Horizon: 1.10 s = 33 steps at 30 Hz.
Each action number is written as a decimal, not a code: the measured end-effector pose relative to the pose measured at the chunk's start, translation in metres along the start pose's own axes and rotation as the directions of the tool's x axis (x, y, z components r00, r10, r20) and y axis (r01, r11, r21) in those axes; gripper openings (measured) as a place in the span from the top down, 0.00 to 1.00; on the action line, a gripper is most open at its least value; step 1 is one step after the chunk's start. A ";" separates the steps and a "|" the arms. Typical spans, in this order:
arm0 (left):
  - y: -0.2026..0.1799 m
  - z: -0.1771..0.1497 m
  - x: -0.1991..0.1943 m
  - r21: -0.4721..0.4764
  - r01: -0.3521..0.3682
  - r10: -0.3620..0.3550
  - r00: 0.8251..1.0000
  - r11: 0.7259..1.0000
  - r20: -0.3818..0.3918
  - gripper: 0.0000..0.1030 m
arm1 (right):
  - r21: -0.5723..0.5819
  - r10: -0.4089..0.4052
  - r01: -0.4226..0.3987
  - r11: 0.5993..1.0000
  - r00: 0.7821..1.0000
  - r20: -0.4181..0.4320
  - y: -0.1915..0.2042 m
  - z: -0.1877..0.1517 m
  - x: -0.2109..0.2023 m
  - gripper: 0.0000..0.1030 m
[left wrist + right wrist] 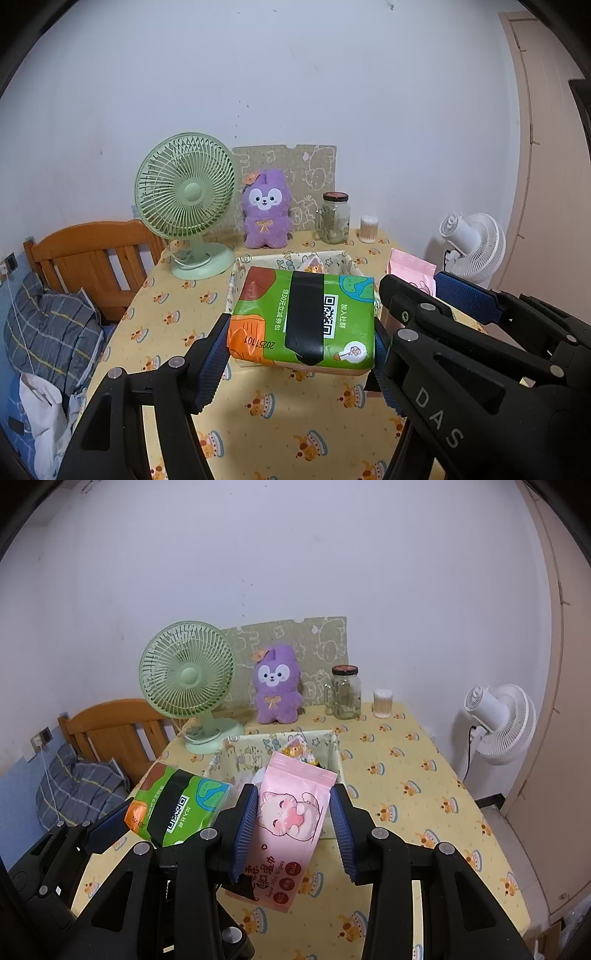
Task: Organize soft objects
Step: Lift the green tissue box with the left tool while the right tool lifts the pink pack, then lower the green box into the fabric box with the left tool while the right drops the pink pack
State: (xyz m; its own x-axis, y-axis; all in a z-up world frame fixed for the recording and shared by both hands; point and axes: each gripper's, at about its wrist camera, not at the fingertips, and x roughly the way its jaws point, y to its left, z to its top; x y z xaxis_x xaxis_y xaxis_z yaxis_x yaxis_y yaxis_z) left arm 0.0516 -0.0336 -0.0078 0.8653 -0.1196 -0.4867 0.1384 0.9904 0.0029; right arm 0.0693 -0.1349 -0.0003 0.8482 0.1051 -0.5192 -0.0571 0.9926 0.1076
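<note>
- Left hand-held gripper point(301, 350) clamps the green tissue pack point(303, 317) across its width; pack is in the air, clear of the worktop point(280, 417), just in front of the fabric basket point(242, 264).
- Right hand-held gripper point(293, 834) is clenched on the pink wet-wipes pack point(286, 827), also lifted, near edge of the same basket point(334, 746).
- Basket already holds at least one small printed packet point(297, 751); the rest of its contents are hidden.
- Purple plush point(276, 690) sits by the wall, outside the basket.
- Judgement: mid-task. Both packs picked, neither dropped in yet. Left: lower both into the basket, release; plush possibly after.
</note>
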 end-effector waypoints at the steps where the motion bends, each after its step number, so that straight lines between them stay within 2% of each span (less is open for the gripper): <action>1: 0.001 0.001 0.002 -0.001 0.000 0.000 1.000 1.000 0.001 0.30 | -0.001 0.000 0.000 1.000 1.000 0.001 0.000 0.002 0.002 0.58; 33: 0.014 0.034 0.072 -0.019 -0.026 0.026 0.999 0.999 -0.018 0.30 | 0.001 -0.010 0.010 1.000 1.000 -0.014 -0.003 0.042 0.080 0.58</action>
State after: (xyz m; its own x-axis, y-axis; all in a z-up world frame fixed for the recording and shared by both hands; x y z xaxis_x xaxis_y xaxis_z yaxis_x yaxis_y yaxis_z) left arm 0.1321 -0.0304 -0.0126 0.8597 -0.0926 -0.5024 0.1064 0.9943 -0.0013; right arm 0.1595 -0.1324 -0.0064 0.8414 0.0964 -0.5317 -0.0482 0.9934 0.1038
